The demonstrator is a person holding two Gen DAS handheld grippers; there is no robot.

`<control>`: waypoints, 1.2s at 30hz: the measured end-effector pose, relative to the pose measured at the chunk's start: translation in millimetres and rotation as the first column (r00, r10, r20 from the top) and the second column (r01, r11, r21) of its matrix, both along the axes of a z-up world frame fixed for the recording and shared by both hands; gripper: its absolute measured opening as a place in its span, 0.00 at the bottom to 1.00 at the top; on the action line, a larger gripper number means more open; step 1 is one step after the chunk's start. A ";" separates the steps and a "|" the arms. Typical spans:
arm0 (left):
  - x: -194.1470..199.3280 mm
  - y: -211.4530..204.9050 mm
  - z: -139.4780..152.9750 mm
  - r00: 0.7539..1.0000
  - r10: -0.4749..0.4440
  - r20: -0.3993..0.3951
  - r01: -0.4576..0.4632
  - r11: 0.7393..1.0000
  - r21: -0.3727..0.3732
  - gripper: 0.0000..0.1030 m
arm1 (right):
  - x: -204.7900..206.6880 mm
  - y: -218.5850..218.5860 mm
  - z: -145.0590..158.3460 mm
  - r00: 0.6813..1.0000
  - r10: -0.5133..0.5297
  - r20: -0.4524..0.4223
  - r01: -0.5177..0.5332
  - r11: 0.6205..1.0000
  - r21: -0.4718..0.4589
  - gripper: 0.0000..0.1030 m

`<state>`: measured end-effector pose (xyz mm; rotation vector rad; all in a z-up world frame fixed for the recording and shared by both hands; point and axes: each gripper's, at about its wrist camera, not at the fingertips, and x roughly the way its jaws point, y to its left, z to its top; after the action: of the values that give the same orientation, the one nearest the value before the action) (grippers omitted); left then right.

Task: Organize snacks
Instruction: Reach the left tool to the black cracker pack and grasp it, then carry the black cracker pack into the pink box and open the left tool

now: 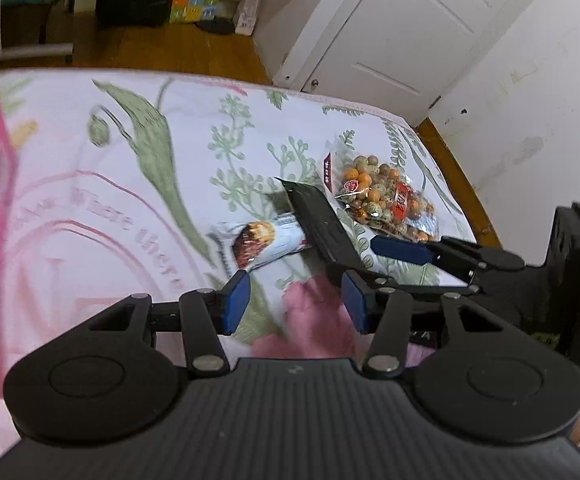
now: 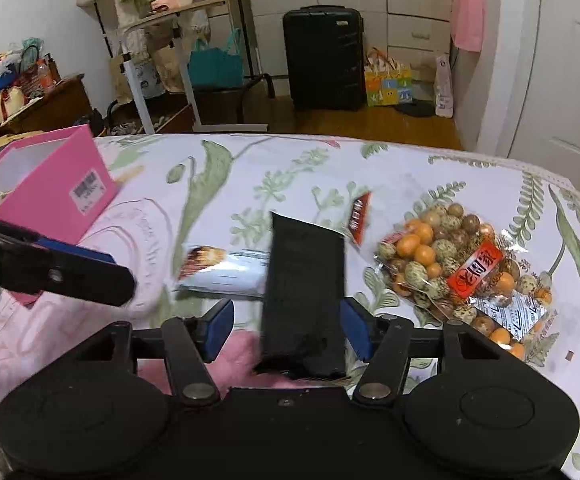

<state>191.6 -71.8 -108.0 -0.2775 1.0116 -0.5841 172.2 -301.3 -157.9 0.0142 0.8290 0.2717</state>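
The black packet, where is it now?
In the right wrist view, the black packet lies on the floral sheet, overlapping the white snack bar, left of the nut bag.

Place: home bedroom.
Surface: bed (image 2: 330, 168) under floral sheet.
Far side: black suitcase (image 2: 324, 58), clothes rack (image 2: 158, 40), white wardrobe doors (image 2: 418, 8).
Right: white panelled door (image 2: 570, 80).
Floor: wood boards (image 2: 370, 124).
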 end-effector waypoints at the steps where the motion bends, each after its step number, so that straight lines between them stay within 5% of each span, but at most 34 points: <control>1: 3.8 -5.5 -5.1 1.000 0.002 -0.012 -0.002 1.000 -0.013 0.46 | 2.3 -3.3 -2.5 1.000 0.002 -0.004 -0.002 1.000 0.015 0.63; 5: 17.0 -31.4 -20.1 1.000 0.010 -0.024 -0.011 0.999 -0.031 0.44 | 11.8 -15.9 -15.7 0.999 0.016 -0.040 -0.012 0.995 0.094 0.73; 11: 34.5 -56.2 -45.1 0.998 0.033 -0.062 -0.033 0.999 0.002 0.42 | 8.8 -26.7 -33.0 1.000 -0.010 -0.012 0.012 0.984 0.176 0.74; 15: 37.2 -58.3 -52.8 0.990 -0.030 -0.136 0.021 0.998 -0.062 0.29 | 0.7 -15.0 -32.2 1.000 0.014 -0.004 -0.014 0.993 0.114 0.57; 21: 24.3 -55.6 -44.3 0.987 -0.045 -0.155 0.039 0.998 -0.040 0.29 | -23.7 -9.6 -23.6 0.997 -0.068 -0.024 0.071 0.981 0.179 0.52; 26: 5.3 -47.2 -34.3 0.984 -0.055 -0.169 0.051 0.998 -0.029 0.29 | -42.0 9.4 -9.6 0.999 -0.036 -0.019 0.038 0.994 0.101 0.52; 36: -35.6 -20.1 -5.0 0.979 -0.063 -0.194 0.065 0.998 0.003 0.29 | -75.6 37.2 18.8 0.996 -0.036 -0.078 0.044 0.993 0.107 0.52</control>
<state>156.0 -91.9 -113.0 -0.2983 1.2144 -0.6185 96.6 -264.1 -139.1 0.1441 0.8874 0.2795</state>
